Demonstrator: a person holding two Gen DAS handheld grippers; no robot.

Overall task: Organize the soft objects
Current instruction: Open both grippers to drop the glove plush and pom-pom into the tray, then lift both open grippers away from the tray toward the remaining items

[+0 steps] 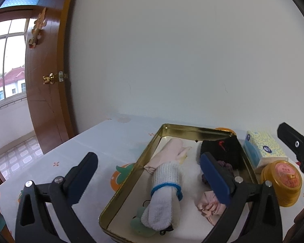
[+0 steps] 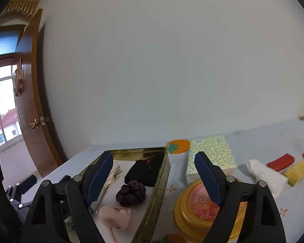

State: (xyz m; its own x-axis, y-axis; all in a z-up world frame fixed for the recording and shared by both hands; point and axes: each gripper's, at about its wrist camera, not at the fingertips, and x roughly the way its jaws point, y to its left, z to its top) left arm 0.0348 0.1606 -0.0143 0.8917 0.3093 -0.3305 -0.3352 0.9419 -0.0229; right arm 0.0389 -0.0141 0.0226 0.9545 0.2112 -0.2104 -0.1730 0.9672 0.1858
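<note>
Through the left wrist camera, my left gripper (image 1: 150, 174) hangs spread and empty over the gold rectangular tin tray (image 1: 131, 169), where the white blue-banded rolled sock (image 1: 164, 194) lies. Through the right, my right gripper (image 2: 154, 179) gapes empty across the tray's rim beside the yellow round plastic jar (image 2: 194, 216); reaching for the yellow folded cloth (image 2: 297, 172), I could knock that jar.

Room in a private home, table against a plain wall

From my remote seat I list: a varnished wooden door (image 1: 48, 93) with a brass knob (image 1: 49, 79), standing open; an arched window (image 1: 6, 60) giving onto red-roofed houses; a tablecloth (image 1: 95, 141) printed with orange fruit; a gold tin tray (image 1: 131, 174) of socks and cloths; a tissue pack (image 2: 212, 154); a yellow lidded jar (image 2: 194, 210); tiled floor (image 1: 20, 158) beyond the door.
</note>
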